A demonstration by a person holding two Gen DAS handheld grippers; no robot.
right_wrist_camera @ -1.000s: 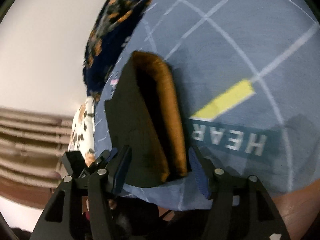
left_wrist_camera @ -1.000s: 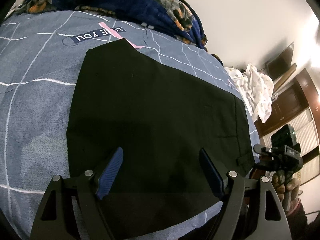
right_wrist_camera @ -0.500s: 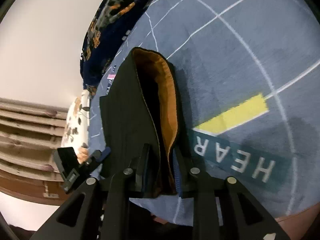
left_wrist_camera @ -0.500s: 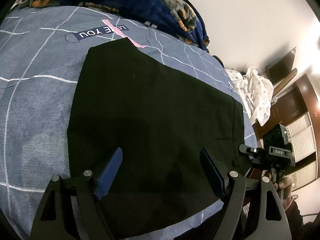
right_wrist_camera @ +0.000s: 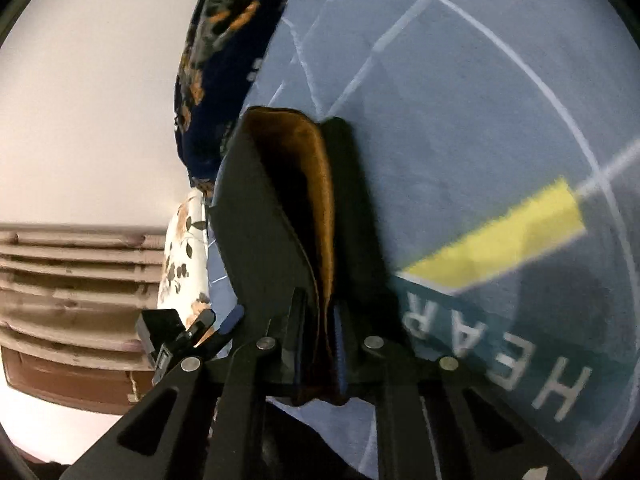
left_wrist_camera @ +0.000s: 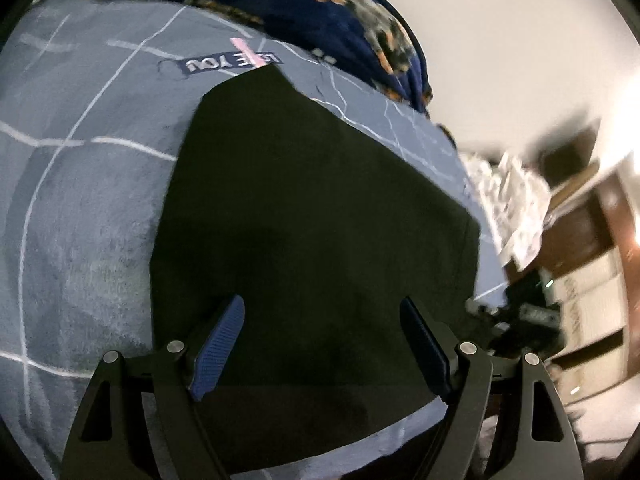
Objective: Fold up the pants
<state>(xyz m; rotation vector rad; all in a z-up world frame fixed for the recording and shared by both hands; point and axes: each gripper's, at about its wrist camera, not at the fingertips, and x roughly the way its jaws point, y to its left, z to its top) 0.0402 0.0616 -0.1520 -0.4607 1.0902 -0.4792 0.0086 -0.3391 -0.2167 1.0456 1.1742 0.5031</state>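
Black pants (left_wrist_camera: 312, 220) lie folded flat on the grey-blue bedsheet (left_wrist_camera: 80, 200). My left gripper (left_wrist_camera: 322, 304) hovers open over their near part, with only flat cloth below its blue pads. In the right wrist view the pants (right_wrist_camera: 256, 208) show a raised edge with brown lining (right_wrist_camera: 316, 168). My right gripper (right_wrist_camera: 318, 304) is closing on that edge, and its fingers pinch the fabric layers between them. The right gripper (left_wrist_camera: 516, 320) also shows blurred at the pants' right edge in the left wrist view.
A navy floral blanket (left_wrist_camera: 340, 8) is bunched along the far side of the bed. White patterned cloth (left_wrist_camera: 512, 200) lies beyond the right edge, near dark wooden furniture (left_wrist_camera: 592, 240). The sheet (right_wrist_camera: 460, 120) carries a yellow stripe (right_wrist_camera: 500, 240) and printed letters.
The right jaws have come together from wide apart onto the pants' lined edge, and that gripper has sunk slightly. The left gripper stays open over the pants.
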